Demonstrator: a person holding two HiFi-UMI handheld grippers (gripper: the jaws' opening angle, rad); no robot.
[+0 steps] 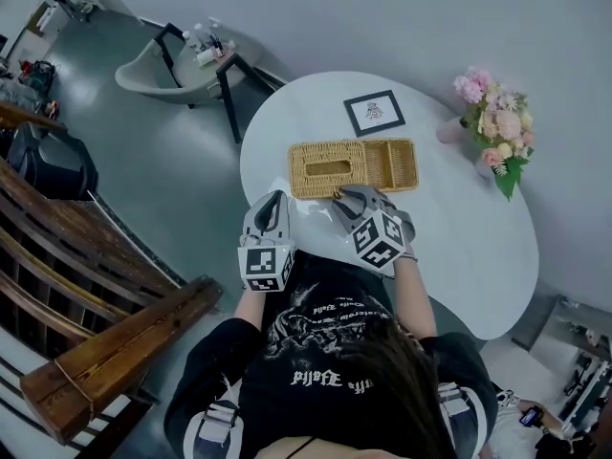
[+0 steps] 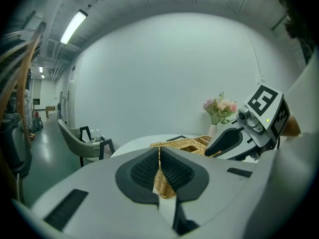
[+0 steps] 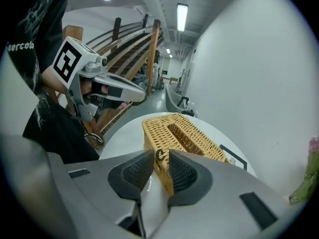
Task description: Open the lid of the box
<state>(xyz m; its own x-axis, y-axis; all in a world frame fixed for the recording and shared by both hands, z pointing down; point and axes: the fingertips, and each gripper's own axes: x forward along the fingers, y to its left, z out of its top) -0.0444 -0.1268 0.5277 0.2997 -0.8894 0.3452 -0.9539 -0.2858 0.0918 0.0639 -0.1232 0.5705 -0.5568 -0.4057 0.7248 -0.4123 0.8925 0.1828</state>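
Our right hand-held gripper spread about the small dark loop of the tan woven wicker box, left hand-held gripper pressed together, we judge its lid light, stiff, best pinched there.

The left forearm and right forearm reach forward. The left gripper points toward 12 o'clock, tipped slightly down, with its jaws drawn together to a thin slit. At its 3 o'clock, the right gripper angles toward 11 o'clock, pitched down more steeply, with its jaws apart.

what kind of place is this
Probably an office or showroom lounge: a white table with a wicker box and flowers, a lounge chair, and a long corridor with strip lights.
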